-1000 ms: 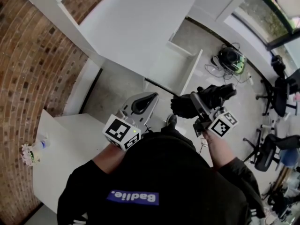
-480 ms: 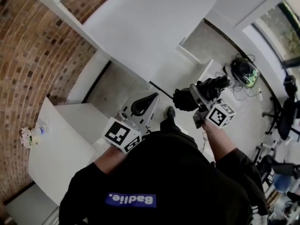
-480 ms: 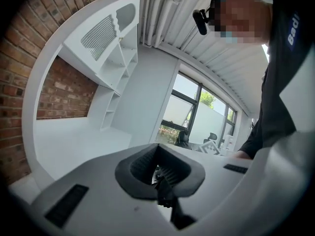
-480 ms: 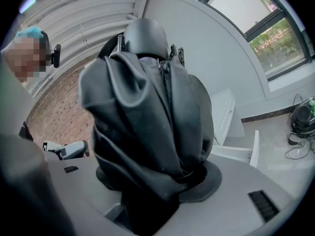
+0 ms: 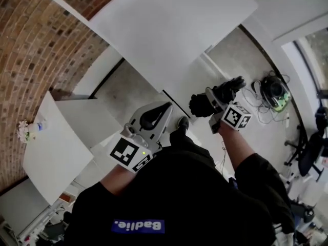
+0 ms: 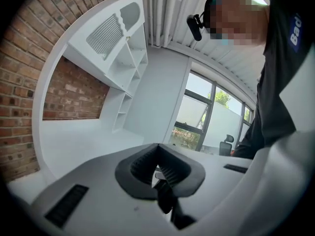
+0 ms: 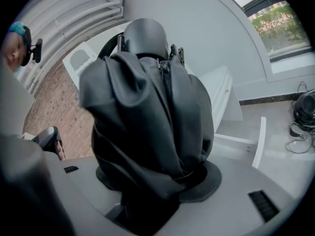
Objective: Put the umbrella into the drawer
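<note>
A folded black umbrella (image 5: 205,104) juts out sideways in my right gripper (image 5: 218,94), whose jaws are shut on its middle. In the right gripper view the umbrella (image 7: 147,112) fills the centre, its rounded end pointing away. Past it on the right stands the open white drawer (image 7: 224,100). From the head view that drawer (image 5: 197,78) lies just beyond the umbrella, under the white table's edge. My left gripper (image 5: 163,109) hangs lower left of it, shut with nothing between its dark pads (image 6: 170,168).
A big white table (image 5: 169,19) runs along the brick wall (image 5: 31,45). A low white table (image 5: 61,142) at the left carries a small flower pot (image 5: 24,132). Cables and a dark bag (image 5: 274,94) lie on the floor at the right, and my shoe (image 5: 182,123) shows between the grippers.
The right gripper has carried the umbrella downward and closer to the open drawer. The left gripper has shifted a little with my body. Neither grip has changed.
</note>
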`<action>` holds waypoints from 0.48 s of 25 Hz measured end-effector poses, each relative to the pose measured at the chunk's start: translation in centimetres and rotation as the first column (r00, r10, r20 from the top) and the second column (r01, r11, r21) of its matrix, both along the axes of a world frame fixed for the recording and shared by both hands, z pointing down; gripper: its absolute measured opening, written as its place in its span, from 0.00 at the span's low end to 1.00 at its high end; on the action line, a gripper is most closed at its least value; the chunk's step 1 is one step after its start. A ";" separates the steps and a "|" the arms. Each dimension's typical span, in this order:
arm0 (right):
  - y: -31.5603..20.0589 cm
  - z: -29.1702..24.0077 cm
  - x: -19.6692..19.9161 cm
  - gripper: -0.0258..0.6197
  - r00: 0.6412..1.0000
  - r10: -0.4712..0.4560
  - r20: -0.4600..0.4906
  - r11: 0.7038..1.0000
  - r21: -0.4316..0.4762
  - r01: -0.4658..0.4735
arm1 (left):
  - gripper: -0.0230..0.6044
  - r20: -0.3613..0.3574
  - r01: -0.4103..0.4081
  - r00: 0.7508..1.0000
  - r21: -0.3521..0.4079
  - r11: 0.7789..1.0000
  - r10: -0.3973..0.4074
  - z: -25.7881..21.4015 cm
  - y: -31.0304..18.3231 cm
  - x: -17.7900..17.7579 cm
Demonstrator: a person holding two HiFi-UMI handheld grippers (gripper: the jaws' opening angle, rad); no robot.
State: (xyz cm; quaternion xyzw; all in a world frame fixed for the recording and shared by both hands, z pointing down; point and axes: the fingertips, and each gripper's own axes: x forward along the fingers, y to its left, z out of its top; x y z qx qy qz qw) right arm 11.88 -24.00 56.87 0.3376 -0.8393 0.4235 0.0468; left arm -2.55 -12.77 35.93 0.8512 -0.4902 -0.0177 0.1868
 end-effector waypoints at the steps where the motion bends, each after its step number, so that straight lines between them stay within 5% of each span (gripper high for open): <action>1: -0.5 1.1 -0.1 0.44 1.000 -0.007 -0.009 1.000 -0.021 0.007 | 0.04 0.000 0.018 1.000 -0.004 1.000 -0.018 0.2 -0.2 -0.1; 12: -4.6 12.1 -2.0 0.44 0.987 -0.064 -0.147 0.964 -0.265 0.023 | 0.04 -0.007 0.153 0.988 -0.044 0.987 -0.153 1.9 -0.4 -2.2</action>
